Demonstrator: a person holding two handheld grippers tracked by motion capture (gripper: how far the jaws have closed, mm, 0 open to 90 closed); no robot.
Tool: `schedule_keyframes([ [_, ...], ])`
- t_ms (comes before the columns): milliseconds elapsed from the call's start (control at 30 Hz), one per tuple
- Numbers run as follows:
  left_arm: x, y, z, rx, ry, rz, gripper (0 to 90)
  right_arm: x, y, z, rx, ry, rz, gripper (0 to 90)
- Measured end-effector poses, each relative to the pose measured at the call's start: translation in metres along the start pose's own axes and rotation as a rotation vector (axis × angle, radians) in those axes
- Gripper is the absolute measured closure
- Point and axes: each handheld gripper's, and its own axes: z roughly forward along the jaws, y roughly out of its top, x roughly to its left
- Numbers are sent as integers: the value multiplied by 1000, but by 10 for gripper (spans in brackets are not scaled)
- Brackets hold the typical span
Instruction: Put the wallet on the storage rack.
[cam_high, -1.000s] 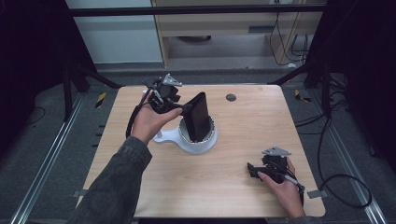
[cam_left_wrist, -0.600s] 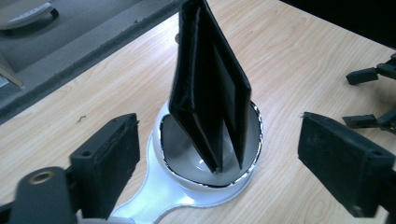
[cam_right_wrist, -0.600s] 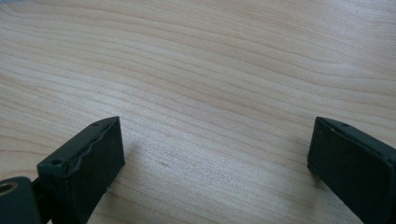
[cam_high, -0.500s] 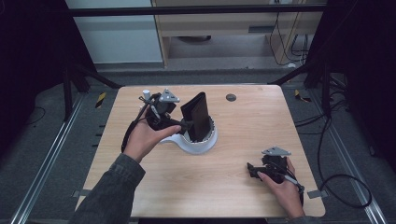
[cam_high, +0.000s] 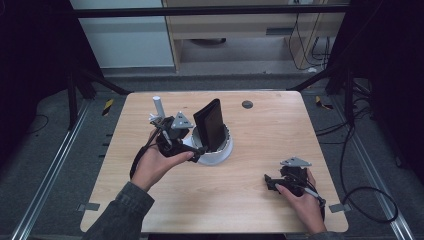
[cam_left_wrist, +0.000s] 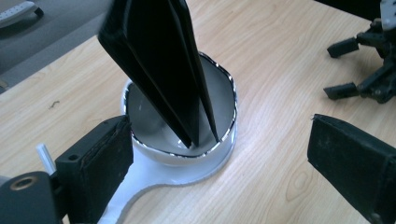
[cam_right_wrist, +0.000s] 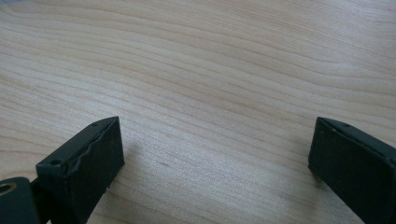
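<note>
Left tool sits low on the counter, just beside the white bowl, on the bowl's left side in the high view. Its jaws have just been opening and now stand wide apart, nothing gripped. In the left gripper view the bowl's near rim lies in the gap between the two black pads, pads clear of it on both sides. The black folded wallet stands on end inside the bowl, tilted, leaning toward the far rim; in the left gripper view its lower edge rests on the bowl's floor and its leaves are slightly splayed. The bowl sits on a flat white base with a tab running out toward the left tool. Right tool rests on the counter near the front right corner, well apart from the bowl, held in the person's right hand. Its jaws are spread wide with bare wood between them, holding nothing. A small dark round disc lies on the counter beyond the bowl.
</note>
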Motion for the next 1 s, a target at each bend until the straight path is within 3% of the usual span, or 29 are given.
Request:
schedule_keyframes([
  [333, -8, -25, 8, 28, -16, 11, 50, 0, 0, 0, 0, -2, 2, 35],
  [733, -10, -58, 19, 60, -39, -15, 49, 1, 0, 0, 1, -2, 6, 35],
  [1000, -6, -80, 18, 66, -38, -57, 50, 1, 0, -1, 2, -2, 8, 34],
])
